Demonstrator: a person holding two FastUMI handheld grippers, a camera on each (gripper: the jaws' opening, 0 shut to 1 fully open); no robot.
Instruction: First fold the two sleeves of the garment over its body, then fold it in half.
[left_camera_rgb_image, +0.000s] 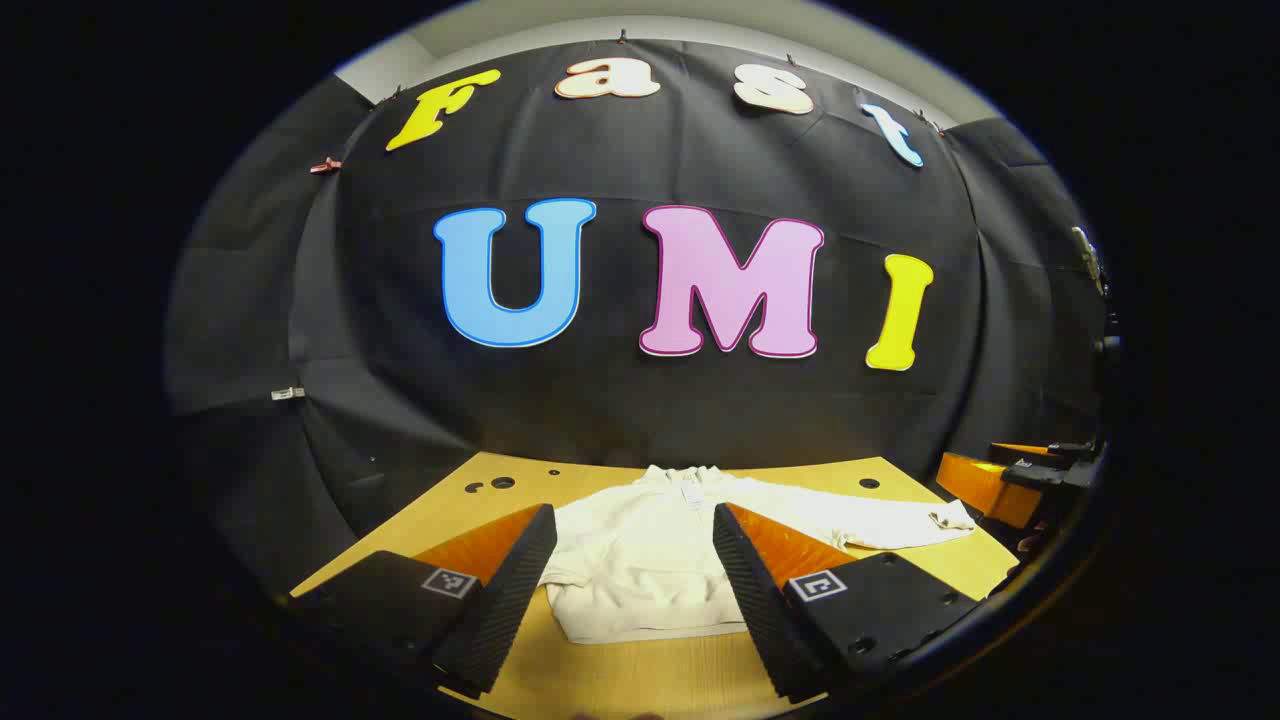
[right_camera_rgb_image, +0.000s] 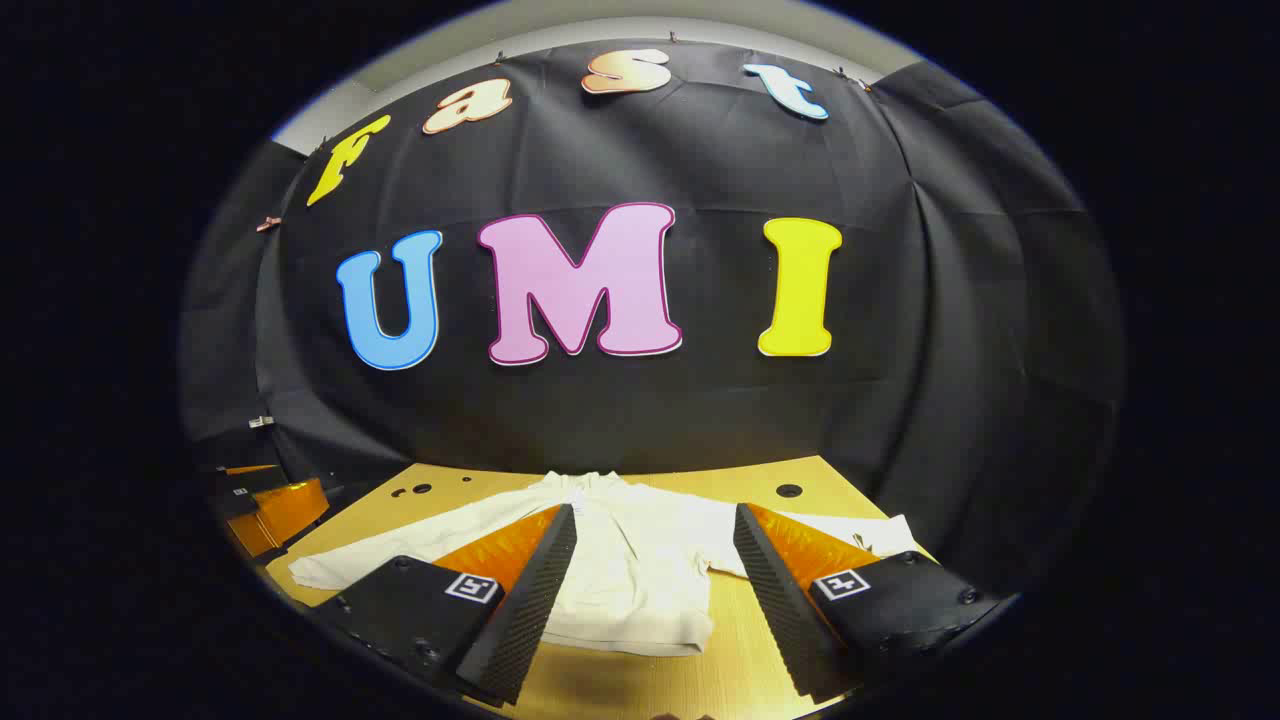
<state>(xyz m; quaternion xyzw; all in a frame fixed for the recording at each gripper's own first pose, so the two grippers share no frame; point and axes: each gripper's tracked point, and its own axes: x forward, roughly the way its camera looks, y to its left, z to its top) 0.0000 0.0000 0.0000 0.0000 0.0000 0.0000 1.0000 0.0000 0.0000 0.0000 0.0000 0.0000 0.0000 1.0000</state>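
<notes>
The left gripper (left_camera_rgb_image: 633, 570) hangs level, its two black ribbed fingers (left_camera_rgb_image: 515, 590) spread wide, rising from 7 and 5 o'clock in the left gripper view. The right gripper (right_camera_rgb_image: 655, 580) is posed alike, its fingers (right_camera_rgb_image: 770, 590) parted and holding nothing. At 3 o'clock in the left gripper view, the right gripper's orange-and-black body shows; the left's shows at 9 o'clock in the right gripper view.

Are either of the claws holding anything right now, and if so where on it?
Nothing is held. The left claw and right claw are both open above the white long-sleeved cloth garment, which lies flat, sleeves spread.
</notes>
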